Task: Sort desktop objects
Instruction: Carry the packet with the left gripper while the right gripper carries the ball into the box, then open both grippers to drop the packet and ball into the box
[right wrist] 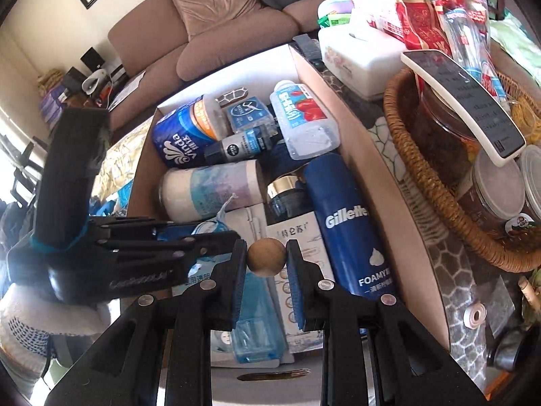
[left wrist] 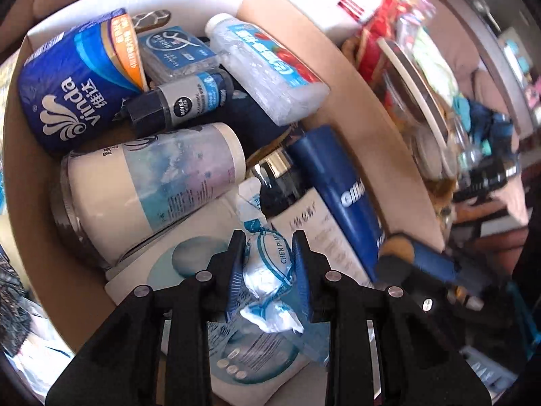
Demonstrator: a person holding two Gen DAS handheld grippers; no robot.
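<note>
Blue pads of my left fingers (left wrist: 267, 264) clamp a crinkled candy wrapper (left wrist: 267, 280) above the cardboard box (left wrist: 365, 125); my right fingers (right wrist: 266, 258) pinch a small wooden ball (right wrist: 266, 257) over the same box; beyond lie a Gillette foam can (right wrist: 348, 223), a Vinda tissue roll (right wrist: 175, 142) and a wicker basket (right wrist: 436, 196).

Crinkled wrapped packet (left wrist: 267, 270) and wooden ball (right wrist: 266, 256), over box (right wrist: 358, 155)

The cardboard box (right wrist: 365, 155) is packed full, hemmed by the wicker basket (right wrist: 436, 199) alongside.
</note>
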